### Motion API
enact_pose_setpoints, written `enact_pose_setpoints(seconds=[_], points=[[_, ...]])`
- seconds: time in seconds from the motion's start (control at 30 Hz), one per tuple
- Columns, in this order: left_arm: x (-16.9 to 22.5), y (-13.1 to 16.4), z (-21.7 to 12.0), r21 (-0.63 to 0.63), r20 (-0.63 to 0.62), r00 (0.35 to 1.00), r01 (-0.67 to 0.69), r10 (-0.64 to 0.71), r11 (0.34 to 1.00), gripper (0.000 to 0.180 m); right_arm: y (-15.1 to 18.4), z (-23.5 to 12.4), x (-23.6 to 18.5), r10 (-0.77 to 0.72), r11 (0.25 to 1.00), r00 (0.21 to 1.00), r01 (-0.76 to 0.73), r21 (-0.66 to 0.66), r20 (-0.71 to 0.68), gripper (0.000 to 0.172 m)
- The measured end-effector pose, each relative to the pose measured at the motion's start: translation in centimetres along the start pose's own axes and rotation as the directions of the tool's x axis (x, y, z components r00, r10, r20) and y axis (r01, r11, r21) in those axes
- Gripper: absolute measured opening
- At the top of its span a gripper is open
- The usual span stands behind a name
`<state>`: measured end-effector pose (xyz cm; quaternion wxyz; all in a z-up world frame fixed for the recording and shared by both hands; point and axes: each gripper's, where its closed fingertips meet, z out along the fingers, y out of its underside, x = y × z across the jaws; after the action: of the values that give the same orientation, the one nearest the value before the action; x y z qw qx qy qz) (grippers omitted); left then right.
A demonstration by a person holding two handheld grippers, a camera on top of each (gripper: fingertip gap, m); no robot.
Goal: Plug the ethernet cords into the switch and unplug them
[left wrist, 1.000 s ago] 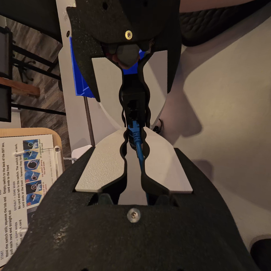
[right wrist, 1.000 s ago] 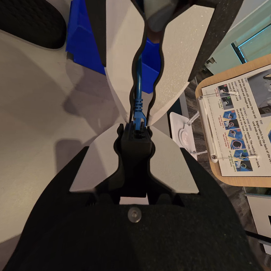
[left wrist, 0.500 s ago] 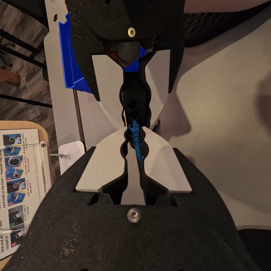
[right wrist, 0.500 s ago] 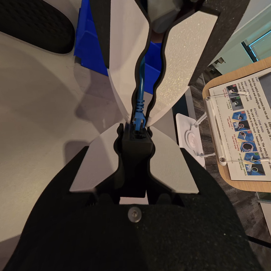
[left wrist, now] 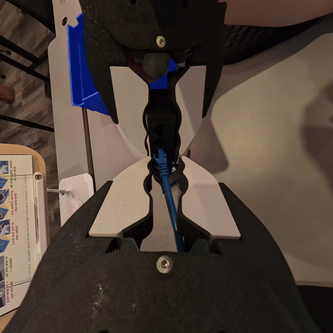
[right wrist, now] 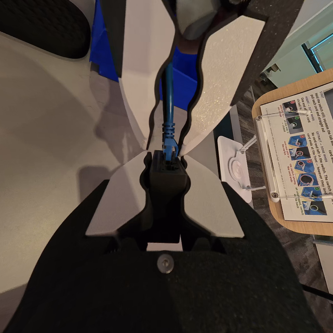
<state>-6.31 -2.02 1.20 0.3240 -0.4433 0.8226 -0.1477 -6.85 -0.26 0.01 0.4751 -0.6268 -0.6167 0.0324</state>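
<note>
My right gripper (right wrist: 165, 158) is shut on a small black switch (right wrist: 167, 178) and holds it above the grey table (right wrist: 45, 126). A blue ethernet plug (right wrist: 169, 142) sits in the switch's end port, and its blue cord (right wrist: 169, 93) runs back between the left gripper's fingers. In the left wrist view the switch (left wrist: 161, 129) faces me with two bare ports above the plug (left wrist: 163, 165). My left gripper (left wrist: 165, 162) is open around the plug, with a gap showing between its pads and the plug. The cord (left wrist: 171, 207) passes loosely between the fingers.
A blue bin (left wrist: 81, 72) stands behind the grippers on the table (left wrist: 261, 162); it also shows in the right wrist view (right wrist: 180, 81). A wooden board with a printed instruction sheet (right wrist: 297, 162) and a white stand (right wrist: 234, 171) lie beside the table. A black mesh chair part (right wrist: 41, 27) is at the far edge. My left and right fingertips are right by each other.
My left gripper's fingers have spread apart off the blue plug, which stays in the switch. The right gripper keeps its grip on the switch.
</note>
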Motion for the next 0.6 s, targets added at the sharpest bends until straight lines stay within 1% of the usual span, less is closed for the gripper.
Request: enact_pose_setpoints(seconds=[0.07, 0.1, 0.13, 0.23, 0.43, 0.5, 0.6], points=[[-0.02, 0.22, 0.16, -0.024, 0.003, 1.0, 0.001, -0.001, 1.0, 0.023, 0.14, 0.21, -0.13, 0.003, 1.0, 1.0, -0.003, -0.005, 0.007, 0.03], [-0.19, 0.32, 0.23, -0.031, 0.015, 1.0, -0.001, 0.002, 1.0, 0.017, 0.19, 0.3, -0.19, 0.003, 1.0, 1.0, -0.003, -0.007, 0.011, 0.03], [-0.21, 0.44, 0.26, -0.039, 0.013, 1.0, -0.012, 0.012, 0.999, 0.014, 0.15, 0.38, -0.37, 0.003, 1.0, 1.0, -0.003, -0.007, 0.02, 0.03], [-0.23, 0.64, 0.2, -0.069, -0.01, 1.0, -0.022, 0.021, 0.997, 0.014, 0.13, 0.58, -0.4, 0.007, 1.0, 1.0, -0.007, -0.013, 0.019, 0.03], [-0.62, -0.01, 0.24, 0.003, -0.01, 0.999, 0.041, -0.041, 0.999, 0.014, 0.18, 0.04, 0.0, 0.02, 1.0, 1.0, -0.02, -0.004, 0.006, 0.03], [-0.55, 0.21, 0.44, -0.013, -0.011, 1.0, 0.029, -0.029, 0.999, 0.014, 0.39, 0.21, -0.12, 0.021, 1.0, 1.0, -0.021, -0.012, 0.014, 0.03], [-0.52, 0.54, 0.57, -0.054, 0.001, 1.0, -0.027, 0.027, 0.998, 0.014, 0.51, 0.43, -0.23, 0.021, 1.0, 1.0, -0.02, -0.021, 0.019, 0.03]])
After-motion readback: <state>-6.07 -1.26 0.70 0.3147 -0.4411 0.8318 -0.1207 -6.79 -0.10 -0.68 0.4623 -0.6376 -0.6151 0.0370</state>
